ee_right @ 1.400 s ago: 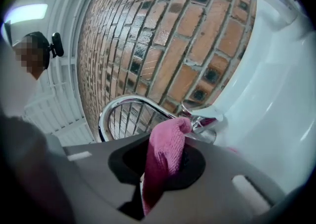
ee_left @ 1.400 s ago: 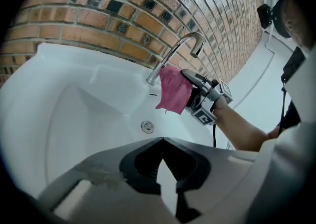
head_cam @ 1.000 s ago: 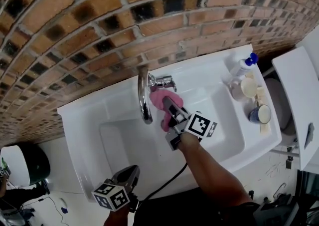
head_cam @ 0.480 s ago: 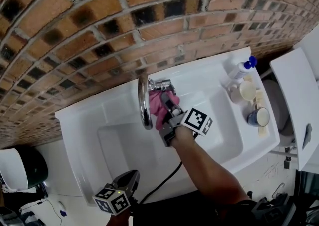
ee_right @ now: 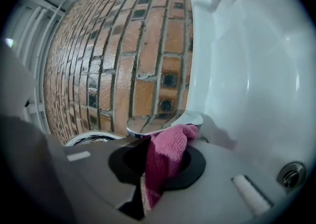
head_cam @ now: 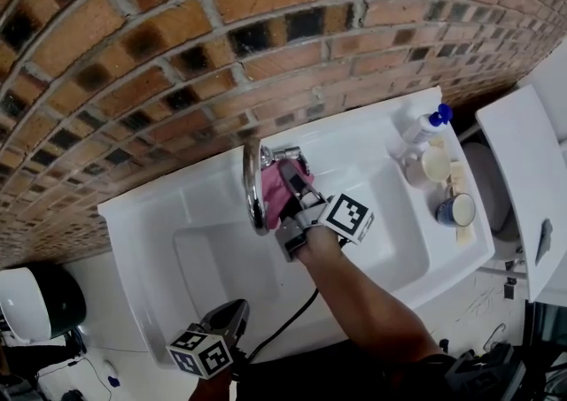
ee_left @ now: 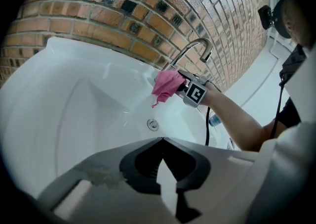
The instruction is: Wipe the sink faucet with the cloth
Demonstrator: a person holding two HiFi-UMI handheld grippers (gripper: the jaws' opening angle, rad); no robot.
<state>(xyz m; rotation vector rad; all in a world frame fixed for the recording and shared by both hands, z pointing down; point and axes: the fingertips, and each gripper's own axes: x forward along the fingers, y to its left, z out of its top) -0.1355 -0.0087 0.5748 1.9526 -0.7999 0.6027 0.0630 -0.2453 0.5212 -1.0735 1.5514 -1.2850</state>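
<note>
Right tongs (head_cam: 299,196) clamped, pink cloth (head_cam: 276,188) bunched

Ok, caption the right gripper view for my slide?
Right tool, shut on a pink cloth, pressing the chrome faucet.

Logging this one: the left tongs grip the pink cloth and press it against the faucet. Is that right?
No. The right tongs grip the pink cloth and press it against the faucet; the right gripper view shows it between them. The left tongs are shut on nothing.
</note>
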